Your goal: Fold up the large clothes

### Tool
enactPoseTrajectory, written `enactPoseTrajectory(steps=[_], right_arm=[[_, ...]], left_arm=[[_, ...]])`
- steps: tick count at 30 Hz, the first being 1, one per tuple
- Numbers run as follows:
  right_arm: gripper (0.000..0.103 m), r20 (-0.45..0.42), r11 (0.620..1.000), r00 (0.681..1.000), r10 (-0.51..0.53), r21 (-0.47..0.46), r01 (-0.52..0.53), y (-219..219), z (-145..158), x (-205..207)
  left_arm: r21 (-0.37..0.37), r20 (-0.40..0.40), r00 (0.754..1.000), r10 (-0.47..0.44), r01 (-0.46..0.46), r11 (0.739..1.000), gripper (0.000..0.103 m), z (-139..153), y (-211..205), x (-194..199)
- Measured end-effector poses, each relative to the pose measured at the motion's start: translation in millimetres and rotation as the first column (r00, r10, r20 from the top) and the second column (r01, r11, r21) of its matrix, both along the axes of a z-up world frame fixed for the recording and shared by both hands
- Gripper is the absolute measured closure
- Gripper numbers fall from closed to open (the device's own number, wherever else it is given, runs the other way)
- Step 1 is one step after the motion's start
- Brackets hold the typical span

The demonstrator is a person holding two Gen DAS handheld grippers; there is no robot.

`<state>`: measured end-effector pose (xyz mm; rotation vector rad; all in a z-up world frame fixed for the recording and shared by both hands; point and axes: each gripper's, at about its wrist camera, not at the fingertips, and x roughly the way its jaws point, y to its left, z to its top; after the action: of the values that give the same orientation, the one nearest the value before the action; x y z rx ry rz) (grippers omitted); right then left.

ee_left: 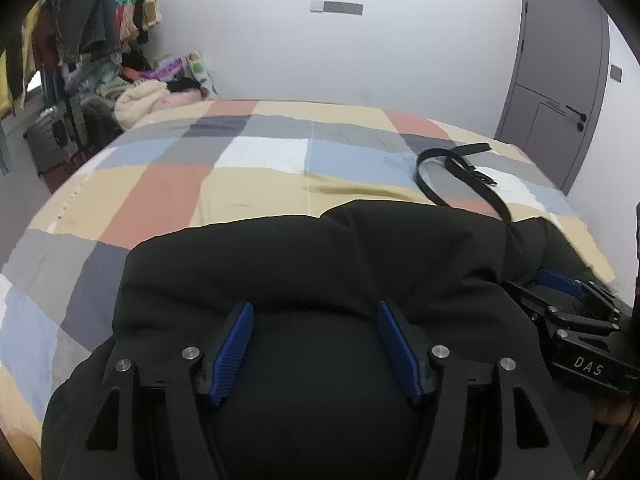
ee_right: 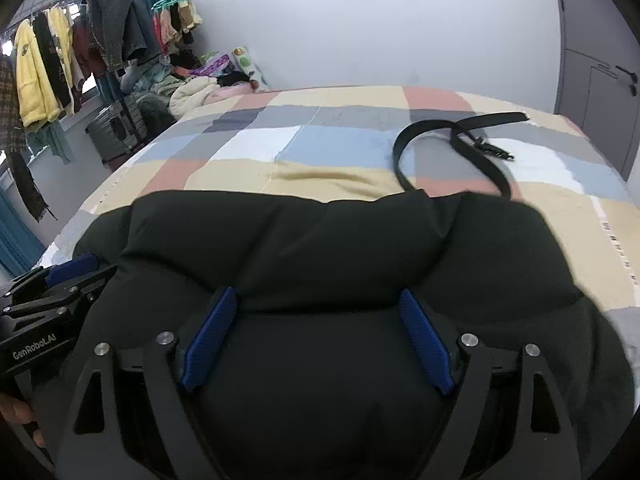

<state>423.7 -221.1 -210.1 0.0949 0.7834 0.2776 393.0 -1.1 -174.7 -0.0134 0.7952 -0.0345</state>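
— Black garment (ee_left: 328,248): where does it lie?
— Bunched on the checked bed (ee_left: 168,184), near a black belt (ee_right: 452,140).
— And the jaws?
— Left gripper (ee_left: 316,344) and right gripper (ee_right: 316,336) both spread wide, fabric between them, nothing pinched.

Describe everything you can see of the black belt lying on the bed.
The black belt lies on the checked bedspread, beyond the black padded garment. It looks like smooth leather or plastic. The strap curls in a loose open loop and crosses over itself, with a dark metal buckle lying to the right of the crossing. Two stretches of it run toward the garment, and their ends seem hidden behind it. Neither gripper touches it.
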Motion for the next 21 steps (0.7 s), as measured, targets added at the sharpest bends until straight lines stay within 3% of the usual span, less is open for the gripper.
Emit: enactPoseTrajectory(steps=[13,17,21], right_arm=[[0.018,0.035,0.999,0.999,0.002,-0.051,0.0,10.6,-14.6,3.7],[0.017,0.043,1.0,0.999,0.008,-0.027,-0.007,2.2,-4.9,-5.6],[0.016,0.096,0.997,0.995,-0.01,-0.071,0.017,-14.8,16.5,-23.2]], left_arm=[[0.017,0.043,0.999,0.008,-0.008,1.0,0.038,-7.2,2.2,-2.4],[0.043,0.046,0.999,0.013,-0.015,0.999,0.038,0.2,6.2,-9.0],[0.057,0.069,0.997,0.017,-0.021,0.998,0.038,10.6,19.8,-23.3]])
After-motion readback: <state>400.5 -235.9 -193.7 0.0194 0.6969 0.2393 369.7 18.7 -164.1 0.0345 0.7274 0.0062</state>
